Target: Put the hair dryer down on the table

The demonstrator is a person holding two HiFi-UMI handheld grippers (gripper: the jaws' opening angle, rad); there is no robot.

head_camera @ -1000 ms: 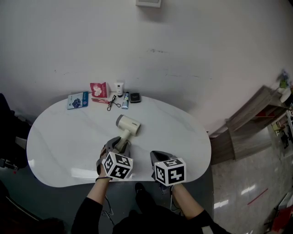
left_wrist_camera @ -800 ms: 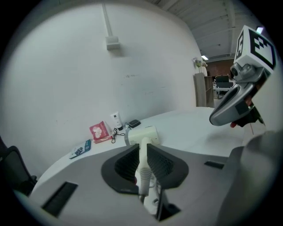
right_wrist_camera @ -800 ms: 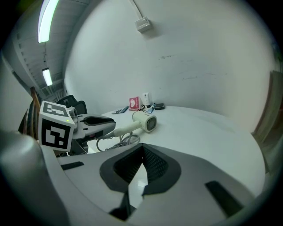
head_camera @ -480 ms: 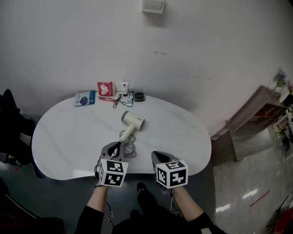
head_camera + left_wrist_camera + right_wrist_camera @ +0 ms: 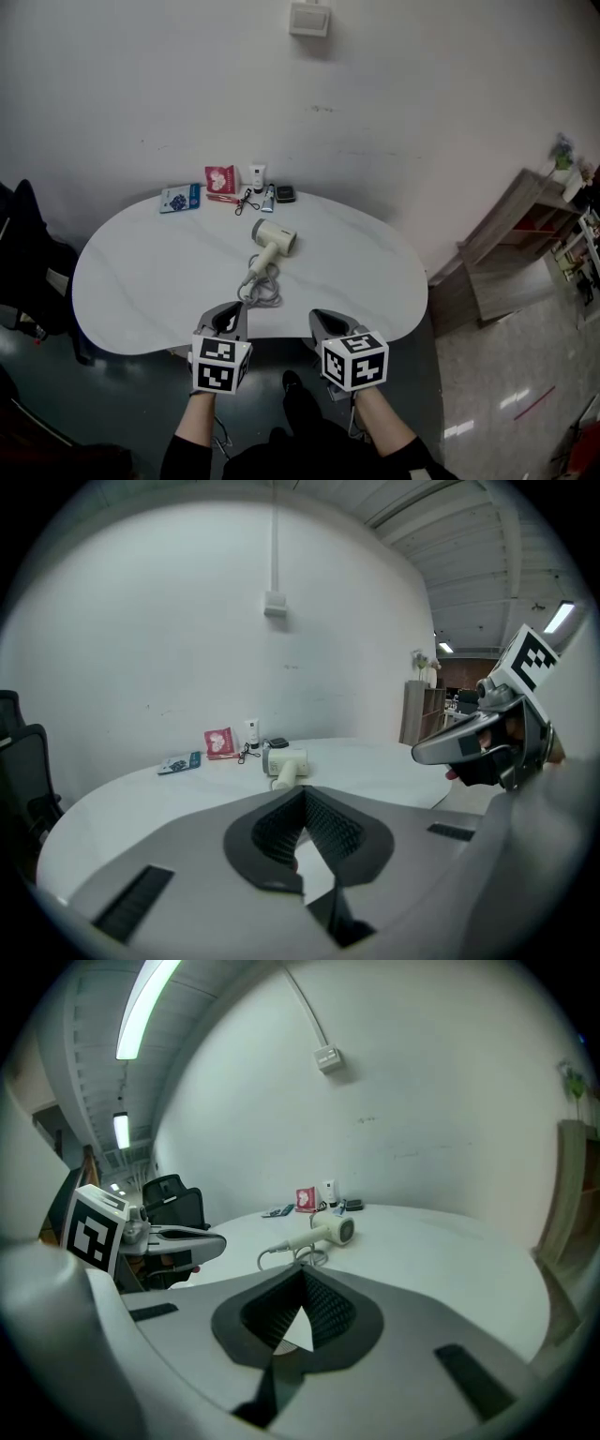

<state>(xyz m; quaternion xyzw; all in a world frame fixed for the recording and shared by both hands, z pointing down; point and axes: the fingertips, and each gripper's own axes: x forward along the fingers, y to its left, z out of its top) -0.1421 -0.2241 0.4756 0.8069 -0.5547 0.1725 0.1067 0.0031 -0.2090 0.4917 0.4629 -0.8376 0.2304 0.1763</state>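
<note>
The cream hair dryer [image 5: 273, 238] lies on its side on the white table [image 5: 141, 291], handle toward me, with its cord [image 5: 263, 296] coiled at the handle's end. It also shows in the left gripper view as the hair dryer [image 5: 286, 761] and in the right gripper view as the hair dryer [image 5: 333, 1230]. My left gripper [image 5: 228, 319] hangs at the table's near edge, short of the cord, shut with nothing between its pads. My right gripper [image 5: 328, 324] sits beside it to the right, also shut and holding nothing. Neither gripper touches the dryer.
Along the table's far edge lie a blue packet [image 5: 180, 198], a red packet [image 5: 221, 179], a small white bottle [image 5: 258, 175], an eyelash curler [image 5: 246, 200] and a small black case [image 5: 285, 195]. A black chair [image 5: 23, 253] stands left, a wooden shelf [image 5: 511, 244] right.
My left gripper was around the dryer's handle; it has let go, shut, and pulled back toward me. The right gripper has also drawn back. The dryer stays lying on the table.
</note>
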